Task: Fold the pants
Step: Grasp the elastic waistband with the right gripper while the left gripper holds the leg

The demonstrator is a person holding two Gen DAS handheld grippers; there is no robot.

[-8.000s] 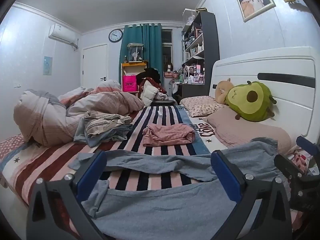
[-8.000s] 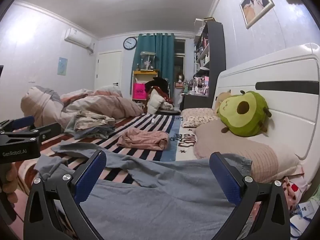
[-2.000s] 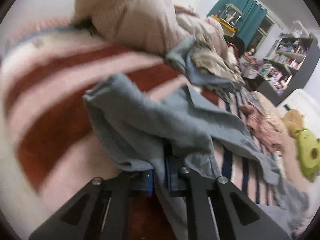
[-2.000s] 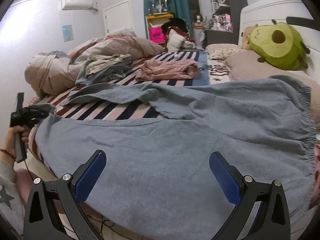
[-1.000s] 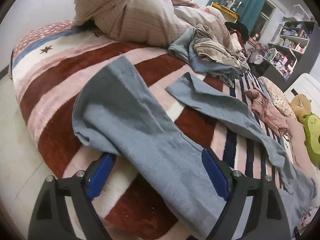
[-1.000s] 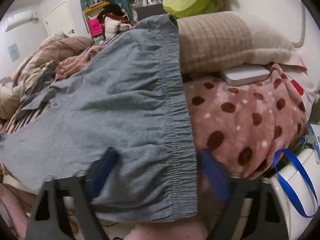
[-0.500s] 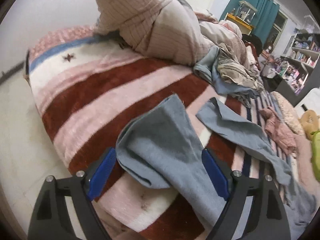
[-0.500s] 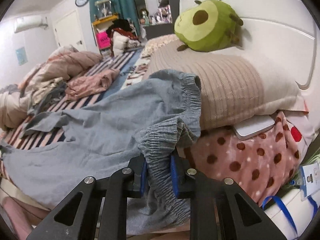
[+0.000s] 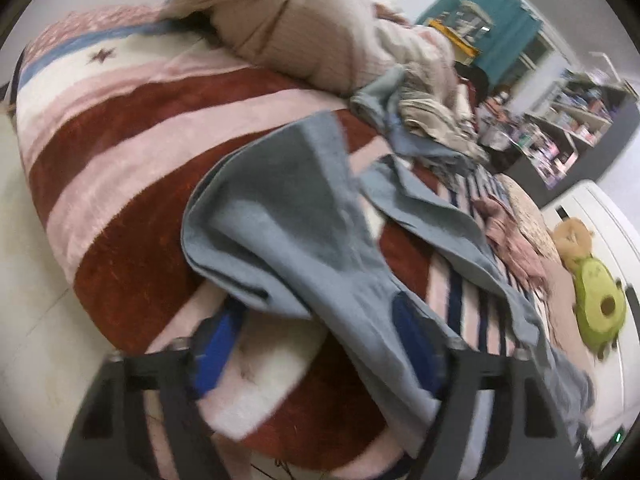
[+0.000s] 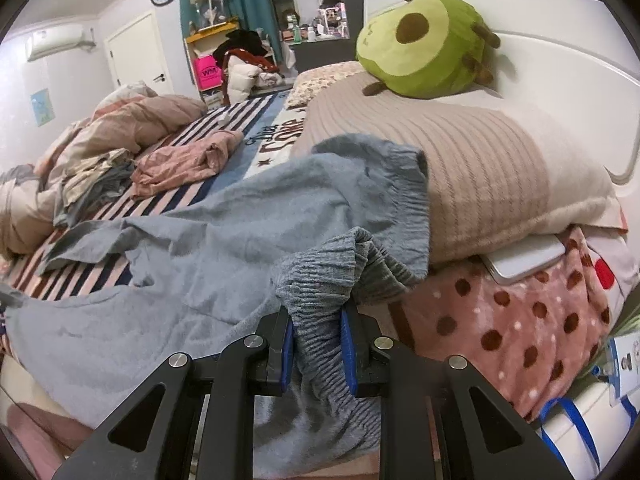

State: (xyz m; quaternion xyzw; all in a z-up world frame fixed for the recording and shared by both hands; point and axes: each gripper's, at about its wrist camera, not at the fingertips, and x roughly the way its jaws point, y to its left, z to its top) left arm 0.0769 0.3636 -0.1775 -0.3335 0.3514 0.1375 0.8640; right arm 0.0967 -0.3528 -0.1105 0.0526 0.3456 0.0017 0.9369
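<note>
Your right gripper [image 10: 316, 344] is clamped nearly closed on the bunched elastic waistband of the grey pants [image 10: 208, 240]; both blue pads press the ribbed fabric, which bulges up above them. Your left gripper [image 9: 316, 340] is about half open with jaws closing, and 1 pant leg end [image 9: 280, 208] drapes between the fingers [image 9: 214, 344]. That frame is blurred, so I can't tell if the pads touch cloth yet.

The pants lie lengthwise along the near edge of the bed: waistband at the headboard end against the beige ribbed pillow [image 10: 480, 168], legs running toward the foot over the striped blanket [image 9: 120, 152]. The 2nd leg [image 9: 432, 216] lies flat and splayed apart from the 1st, further in on the bed.

Just right of your right gripper: a pink polka-dot blanket [image 10: 512, 320], with a flat white device [image 10: 528, 258] wedged under the pillow.

Mid-bed: a crumpled pink garment [image 10: 184, 164] and a mixed clothes pile [image 10: 96, 180]. Behind those, a bunched duvet [image 10: 152, 116]. An avocado plush [image 10: 424, 44] sits on the pillow against the white headboard [image 10: 560, 92].
</note>
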